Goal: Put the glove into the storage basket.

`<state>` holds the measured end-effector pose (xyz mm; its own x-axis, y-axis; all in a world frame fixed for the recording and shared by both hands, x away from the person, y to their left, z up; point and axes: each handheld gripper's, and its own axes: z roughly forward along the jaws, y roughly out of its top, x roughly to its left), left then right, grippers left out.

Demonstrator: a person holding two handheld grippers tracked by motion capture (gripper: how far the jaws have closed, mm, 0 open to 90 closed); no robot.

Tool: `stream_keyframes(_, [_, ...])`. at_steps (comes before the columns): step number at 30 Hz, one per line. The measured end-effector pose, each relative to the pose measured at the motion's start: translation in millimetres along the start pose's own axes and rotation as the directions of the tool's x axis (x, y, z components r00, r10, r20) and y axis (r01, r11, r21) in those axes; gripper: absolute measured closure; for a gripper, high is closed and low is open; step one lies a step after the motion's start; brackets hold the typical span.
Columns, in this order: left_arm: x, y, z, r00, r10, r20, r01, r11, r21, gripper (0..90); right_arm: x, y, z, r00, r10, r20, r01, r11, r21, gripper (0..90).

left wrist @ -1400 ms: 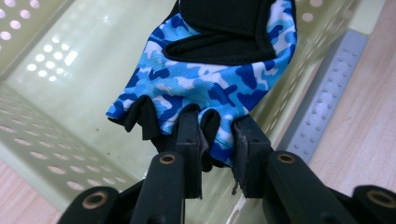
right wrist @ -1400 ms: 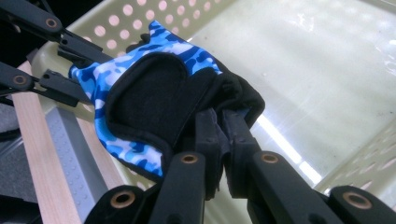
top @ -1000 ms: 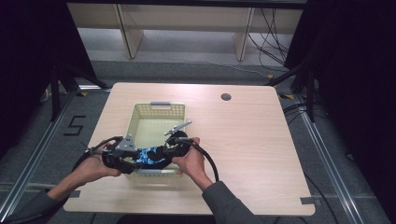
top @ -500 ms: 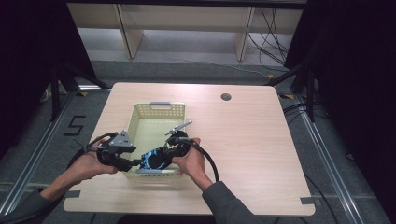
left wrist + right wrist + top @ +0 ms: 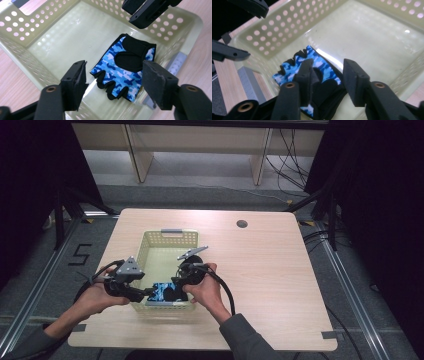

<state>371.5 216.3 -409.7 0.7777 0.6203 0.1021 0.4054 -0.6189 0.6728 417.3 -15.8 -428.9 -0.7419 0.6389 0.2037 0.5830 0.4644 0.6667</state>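
Now set down, a fingerless blue camouflage glove with black palm padding lies flat on the floor of a pale green perforated plastic basket, close to the wall nearest the person, at a light wooden table with rounded corners. A second earlier both tools met over the glove at that near wall; half a second ago the left one had begun drawing aside. At this moment the left gripper has backed to the basket's outer left edge, its jaws spread wide with nothing between them, as the left gripper view confirms, where the glove rests beyond the open jaws. The right gripper hangs directly over the glove, jaws parted and gripping nothing; in the right gripper view the black pads straddle the cuff end without pinching it. Judged from this, the placing of the glove looks done, with both tools released and the left already clear. What remains appears to be lifting the right gripper out of the basket without snagging the fabric.
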Motion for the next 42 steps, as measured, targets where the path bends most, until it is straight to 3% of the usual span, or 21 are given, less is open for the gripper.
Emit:
stream_keyframes(2, [-3.6,0.7,-1.5,0.9999,-0.015,0.001,0.015,0.9998,-0.011,33.3,-1.2,-1.1,-1.0,0.9999,-0.009,-0.006,0.009,1.0,-0.016,54.1])
stream_keyframes(3, [-4.7,0.9,-1.8,0.9999,-0.012,0.004,0.012,0.9998,-0.013,32.2,0.4,-1.9,-4.3,0.9997,0.023,0.01,-0.023,1.0,0.007,52.7])
stream_keyframes(4, [-6.9,0.7,-2.2,0.9998,-0.021,0.007,0.021,0.9996,-0.019,31.7,-1.7,-2.8,-3.6,0.9999,-0.014,-0.008,0.014,1.0,-0.026,51.8])
stream_keyframes(8, [-13.9,-0.6,-4.7,0.9998,-0.01,0.015,0.01,0.999,-0.043,30.1,0.0,-5.3,-12.6,0.9995,-0.028,-0.016,0.027,0.997,-0.073,46.0])
stream_keyframes(12, [-25.2,-3.6,-3.3,0.9993,-0.027,0.025,0.028,0.9975,-0.065,28.4,0.7,-8.6,-26.1,0.9981,-0.06,-0.012,0.059,0.993,-0.104,45.8])
stream_keyframes(16, [-34.5,-5.1,-1.0,0.9991,-0.006,0.042,0.009,0.9973,-0.073,27.2,1.3,-13.7,-38.8,0.9976,-0.065,-0.021,0.062,0.99,-0.13,46.2])
stream_keyframes(19, [-40.4,-5.6,0.8,0.9984,-0.011,0.055,0.016,0.9963,-0.085,26.0,-1.3,-19.9,-45.3,0.9965,-0.074,-0.039,0.067,0.985,-0.158,46.1])
stream_keyframes(21, [-43.5,-5.3,0.8,0.9975,-0.014,0.069,0.021,0.9944,-0.103,25.0,-1.0,-24.3,-51.7,0.9981,-0.053,-0.032,0.048,0.987,-0.151,45.4])
stream_keyframes(23, [-44.9,-4.4,0.4,0.9973,-0.01,0.073,0.018,0.9929,-0.118,24.5,-4.0,-28.2,-55.5,0.9971,-0.068,-0.034,0.061,0.984,-0.168,44.2])
stream_keyframes(24, [-47.3,-4.2,0.3,0.9967,-0.028,0.077,0.038,0.9911,-0.128,24.3,-3.9,-30.3,-58.5,0.9982,-0.052,-0.028,0.047,0.985,-0.166,43.3])
stream_keyframes(26, [-49.5,-3.0,-0.6,0.997,-0.018,0.075,0.028,0.9901,-0.137,23.8,-4.6,-33.7,-62.8,0.9984,-0.041,-0.038,0.034,0.983,-0.179,41.6])
stream_keyframes(27, [-50.5,-2.6,0.0,0.9965,-0.018,0.082,0.03,0.9888,-0.146,23.4,-8.0,-34.7,-64.6,0.9962,-0.086,-0.014,0.082,0.977,-0.195,40.5])
stream_keyframes(28, [-52.0,-2.2,0.2,0.9964,-0.011,0.084,0.023,0.9888,-0.148,22.8,-7.0,-36.9,-67.8,0.9982,-0.059,-0.008,0.056,0.98,-0.191,39.5])
stream_keyframes(31, [-57.6,-2.5,1.6,0.9954,-0.006,0.096,0.021,0.9872,-0.158,22.2,-7.0,-42.0,-75.3,0.999,-0.044,-0.002,0.042,0.977,-0.209,37.1])
stream_keyframes(34, [-64.5,-3.5,3.1,0.9932,-0.017,0.115,0.036,0.9847,-0.171,21.3,-8.1,-46.7,-81.7,0.9983,-0.058,-0.012,0.053,0.971,-0.234,35.4])
stream_keyframes(35, [-65.5,-3.6,2.8,0.9927,-0.001,0.12,0.021,0.9859,-0.166,21.3,-8.6,-48.3,-83.8,0.9974,-0.072,-0.003,0.069,0.969,-0.239,34.6])
stream_keyframes(38, [-70.6,-3.0,1.2,0.9953,0.023,0.094,-0.006,0.9848,-0.174,20.9,-9.1,-54.3,-87.8,0.9984,-0.056,-0.014,0.051,0.968,-0.247,34.0])
stream_keyframes(42, [-74.6,-3.1,-1.8,0.9935,0.023,0.111,-0.001,0.9813,-0.193,20.5,-9.9,-62.9,-93.3,0.9993,-0.037,0.006,0.037,0.97,-0.238,33.3])
